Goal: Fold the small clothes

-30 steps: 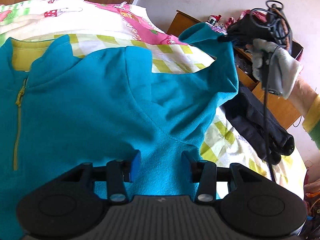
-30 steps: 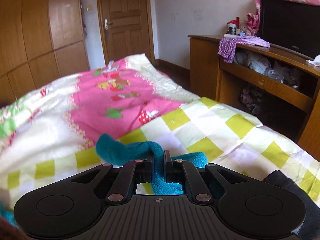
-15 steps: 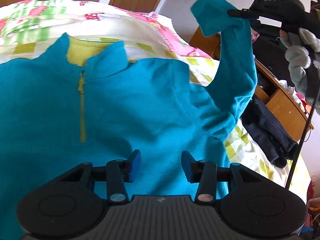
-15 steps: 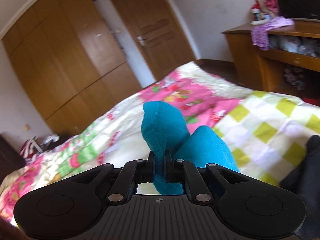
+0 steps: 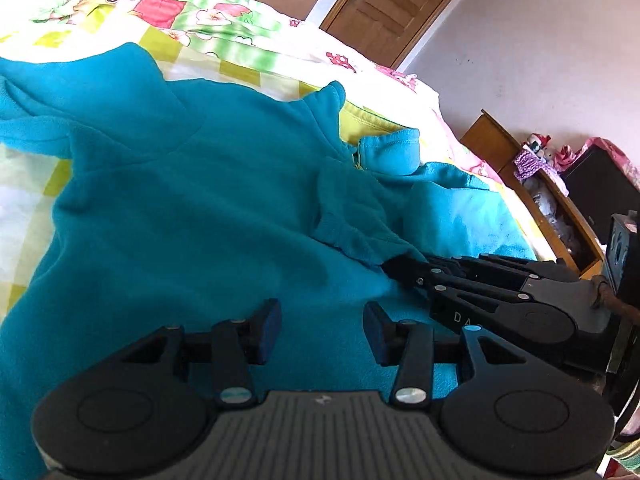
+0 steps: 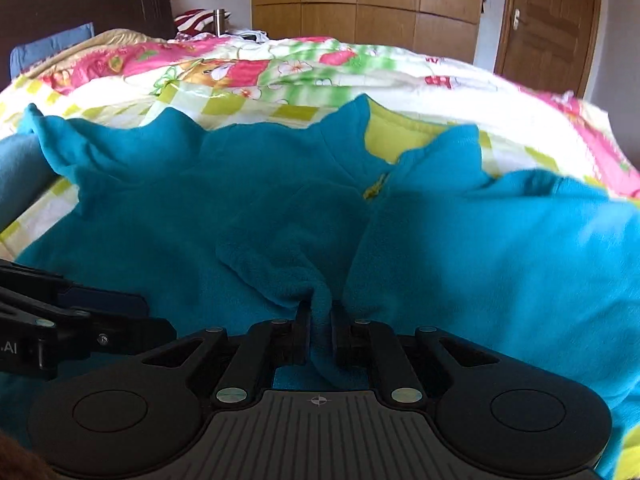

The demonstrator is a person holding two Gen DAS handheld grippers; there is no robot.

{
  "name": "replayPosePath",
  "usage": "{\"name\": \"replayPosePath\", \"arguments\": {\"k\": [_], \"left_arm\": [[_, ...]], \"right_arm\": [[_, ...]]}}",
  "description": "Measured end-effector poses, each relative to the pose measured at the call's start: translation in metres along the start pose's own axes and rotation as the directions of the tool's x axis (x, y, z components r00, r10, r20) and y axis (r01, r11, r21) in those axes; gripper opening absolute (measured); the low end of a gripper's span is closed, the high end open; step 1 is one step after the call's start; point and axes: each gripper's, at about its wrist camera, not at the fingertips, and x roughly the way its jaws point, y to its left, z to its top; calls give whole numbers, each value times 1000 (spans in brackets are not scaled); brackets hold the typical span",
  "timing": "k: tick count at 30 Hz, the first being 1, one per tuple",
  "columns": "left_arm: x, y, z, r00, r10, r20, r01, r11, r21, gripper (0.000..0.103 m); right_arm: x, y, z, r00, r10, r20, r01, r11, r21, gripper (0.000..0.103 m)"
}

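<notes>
A teal fleece pullover [image 5: 180, 208] with a yellow zip and yellow collar lining lies front up on the bed; it also fills the right wrist view [image 6: 200, 208]. Its right sleeve [image 5: 352, 216] is folded across the chest. My right gripper [image 6: 320, 316] is shut on the sleeve cuff [image 6: 316, 300] and holds it low over the chest; it shows from the side in the left wrist view [image 5: 394, 268]. My left gripper [image 5: 320, 328] is open and empty, just above the pullover's lower front. Its fingers [image 6: 100, 304] show at the left of the right wrist view.
The pullover lies on a checked and flowered quilt [image 5: 200, 20]. A wooden shelf unit [image 5: 552, 200] with clutter stands past the bed's right side. Wooden wardrobe doors [image 6: 360, 0] and a door [image 6: 548, 24] are behind the bed.
My right gripper has swung the sleeve from high in the air down and across onto the pullover's chest. My left gripper has stayed open over the lower front.
</notes>
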Motion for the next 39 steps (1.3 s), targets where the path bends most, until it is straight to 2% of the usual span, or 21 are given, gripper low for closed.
{"name": "replayPosePath", "arguments": {"k": [3,6,8,10,12,14,17,18,19,21,24,26,28,30,31,32,33,34,39], "left_arm": [[-4,-1,-1,1000,12,12,-13,998,61,57],[-13,-6,-4,998,48,41,-53,990,127,57],[-15,-3,-5,996,66,52,-73,987,146,56],[-16,3,-5,997,50,51,-56,989,138,56],[-19,10,-4,998,49,44,-53,993,109,56],[-22,15,-4,997,50,51,-55,993,103,56],[-29,20,-3,997,40,66,-46,994,95,57],[-29,21,-2,997,42,68,-49,994,93,57],[-30,23,-2,997,42,69,-48,995,90,57],[-31,26,-1,997,40,72,-46,996,81,57],[-34,31,0,996,35,78,-40,997,60,57],[-36,34,1,996,38,84,-42,998,46,57],[-38,37,1,995,47,91,-50,998,33,57],[-39,42,2,995,51,90,-53,998,18,57],[-40,44,2,995,51,87,-52,999,9,57],[-39,46,2,995,51,84,-51,999,2,57],[-39,47,3,995,49,83,-48,999,-3,57],[-40,48,3,996,45,83,-44,999,-7,57],[-37,46,2,995,54,89,-54,999,3,57]], "right_arm": [[-6,16,4,997,-60,55,68,986,-154,16],[-8,35,9,994,-64,83,83,966,-244,27],[-10,51,9,989,-85,122,122,935,-332,34],[-2,67,9,979,-124,163,184,882,-433,48],[12,72,12,981,-140,136,189,864,-466,49],[25,72,18,990,-126,70,144,883,-447,46],[41,67,25,991,-134,-7,122,920,-372,44],[44,64,27,991,-129,-19,115,933,-342,33],[44,62,31,992,-118,-43,100,950,-295,6],[35,56,43,995,-89,-46,80,980,-183,6],[4,60,74,997,-30,69,36,995,-90,6],[-13,72,93,987,14,157,0,996,-91,6],[-20,88,102,972,69,224,-37,989,-141,6],[-4,102,97,977,75,198,-36,980,-198,6],[10,107,90,986,74,150,-41,977,-209,7],[25,108,83,993,90,79,-72,975,-212,7],[39,109,76,992,124,-12,-124,972,-202,13],[46,109,69,986,155,-67,-164,970,-178,14],[34,100,63,977,210,-25,-212,972,-105,21]]}}
